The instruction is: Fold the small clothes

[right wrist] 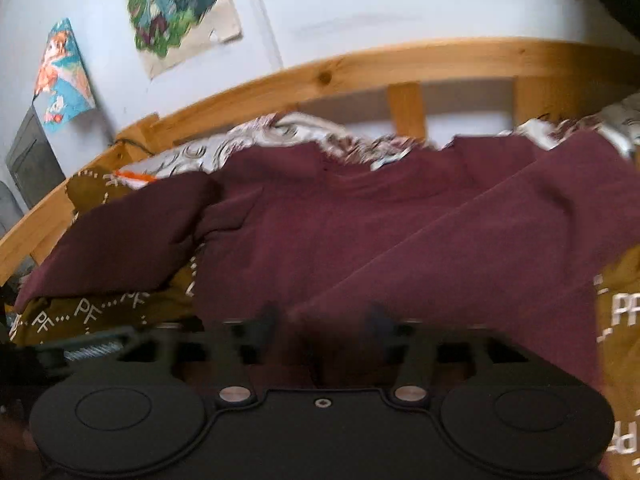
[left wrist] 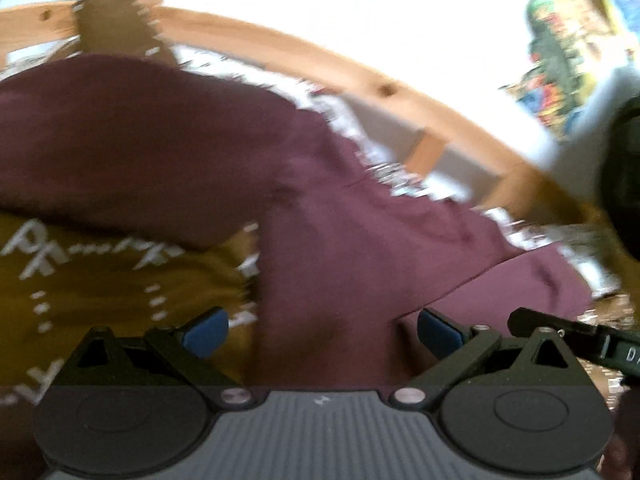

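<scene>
Right wrist view takes in most of the scene: a wooden bed frame (right wrist: 360,68) curves across from nine o'clock to three o'clock, and under it lies a mustard blanket with white lettering (right wrist: 100,312), which shows at eight o'clock and again at four o'clock. On that blanket, filling the middle of the picture, lies the maroon shirt (right wrist: 340,220), the piece to be folded. One sleeve (right wrist: 120,240) sticks out flat toward nine o'clock. From three o'clock a layer of the cloth lies slantwise over the body down toward six o'clock, so I judge one side to be turned in already, though blur keeps me from being sure where its edge ends.

The left wrist view shows the same shirt (left wrist: 320,240) bunched and rumpled, with the blanket (left wrist: 100,300) at eight o'clock. It looks far from a neat packet: the spread sleeve is not yet brought in, and the lengthwise and crosswise folds seem to be left.

The right gripper (right wrist: 324,316) hangs low over the near hem at six o'clock. Its fingers are dark and smeared, yet they stand apart with cloth seen between them and nothing pinched. The left gripper (left wrist: 322,332) sits at six o'clock in its own view, blue pads (left wrist: 206,334) wide apart over a maroon fold, and nothing is clamped there either.
</scene>
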The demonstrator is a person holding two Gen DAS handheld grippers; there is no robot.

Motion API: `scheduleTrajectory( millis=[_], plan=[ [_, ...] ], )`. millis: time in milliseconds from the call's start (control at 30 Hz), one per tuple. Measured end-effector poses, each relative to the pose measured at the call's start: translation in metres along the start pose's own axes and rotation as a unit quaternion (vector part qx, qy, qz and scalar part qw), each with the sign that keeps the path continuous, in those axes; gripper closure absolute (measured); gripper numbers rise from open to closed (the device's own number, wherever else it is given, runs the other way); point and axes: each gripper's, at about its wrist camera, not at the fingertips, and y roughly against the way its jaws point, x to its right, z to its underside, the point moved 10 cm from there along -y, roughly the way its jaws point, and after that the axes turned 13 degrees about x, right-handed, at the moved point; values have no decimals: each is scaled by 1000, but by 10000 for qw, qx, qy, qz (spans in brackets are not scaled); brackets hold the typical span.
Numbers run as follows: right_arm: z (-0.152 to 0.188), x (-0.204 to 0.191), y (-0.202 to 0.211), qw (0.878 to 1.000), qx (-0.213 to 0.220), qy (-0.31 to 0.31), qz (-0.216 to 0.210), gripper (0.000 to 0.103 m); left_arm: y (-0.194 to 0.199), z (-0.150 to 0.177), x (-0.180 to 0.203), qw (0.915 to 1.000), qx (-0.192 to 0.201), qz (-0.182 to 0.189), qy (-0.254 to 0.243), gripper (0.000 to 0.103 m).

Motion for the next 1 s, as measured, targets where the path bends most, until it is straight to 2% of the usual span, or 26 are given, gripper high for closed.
scheduleTrajectory(
  millis=[100,167,267,333,400,500,633,700,767,833,900,967,1000],
  plan=[
    [-17,25,16,9995,273,38,179,9,-6,3,17,9993,83,289,-221,1],
    [-32,49,23,9979,446,116,447,5,-14,10,28,9982,23,455,-387,1],
    [-59,91,24,9941,650,68,870,1,-29,30,40,9958,-346,647,-548,1],
    [-76,124,13,9914,661,26,1128,1,-35,44,46,9928,-583,823,-649,1],
    [-86,158,-2,9897,567,-113,1308,1,-36,53,49,9909,-568,836,-886,1],
    [-96,206,-24,9823,295,-756,1689,1,-36,58,57,9875,-437,911,-1207,1],
    [-105,248,-46,9660,62,-1727,1924,3,-41,58,61,9868,-427,967,-1229,0],
    [-105,256,-61,9643,-299,-1703,2007,15,-46,59,59,9875,-478,917,-1188,1],
    [-106,257,-71,9664,-502,-1350,2127,24,-49,59,56,9877,-502,818,-1233,1],
    [-107,253,-79,9710,-528,-985,2116,45,-52,63,56,9844,-577,729,-1494,1],
    [-110,249,-81,9742,-409,-626,2129,79,-53,66,58,9801,-580,709,-1762,1],
    [-113,246,-79,9754,-248,-294,2172,89,-53,68,60,9779,-554,694,-1893,1],
    [-116,243,-77,9761,-151,-109,2166,89,-53,68,60,9777,-548,683,-1907,1]
  ],
)
